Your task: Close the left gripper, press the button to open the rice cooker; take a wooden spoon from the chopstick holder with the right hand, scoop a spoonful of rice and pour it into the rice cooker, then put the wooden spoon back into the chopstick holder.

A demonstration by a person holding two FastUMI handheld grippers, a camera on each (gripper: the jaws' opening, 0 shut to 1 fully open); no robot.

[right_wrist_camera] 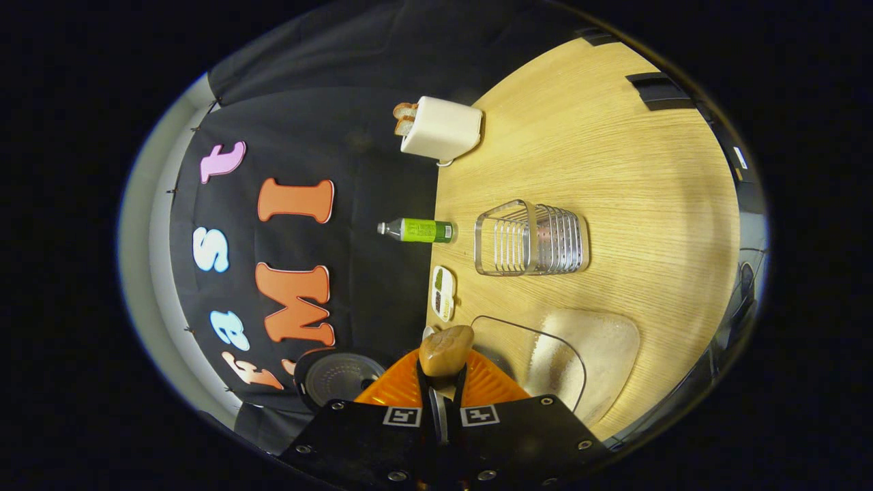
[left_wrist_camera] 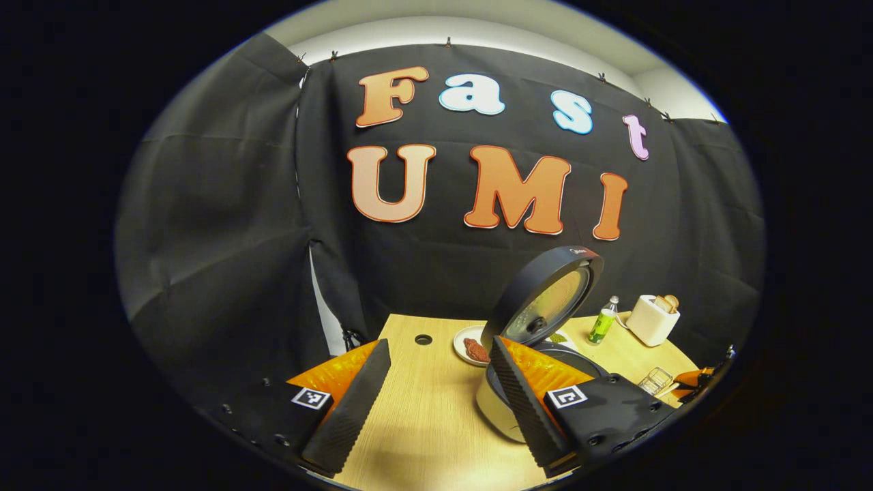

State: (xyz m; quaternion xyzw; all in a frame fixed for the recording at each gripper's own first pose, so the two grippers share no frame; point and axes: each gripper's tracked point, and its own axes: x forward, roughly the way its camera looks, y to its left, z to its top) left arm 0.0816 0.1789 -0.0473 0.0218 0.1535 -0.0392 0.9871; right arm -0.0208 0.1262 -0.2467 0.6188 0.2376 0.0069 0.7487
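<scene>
Already the rice cooker (left_wrist_camera: 539,341) stands with its lid (left_wrist_camera: 545,296) up, the left gripper (left_wrist_camera: 436,395) spread wide just in front of it. Beside the cooker, the right gripper (right_wrist_camera: 442,378) is clenched on the wooden spoon (right_wrist_camera: 446,350), rolled sideways over the clear rice container (right_wrist_camera: 573,361). I'd level the bowl before lifting toward the cooker, so grains don't spill. Beyond the container sits the wire chopstick holder (right_wrist_camera: 532,239).
</scene>
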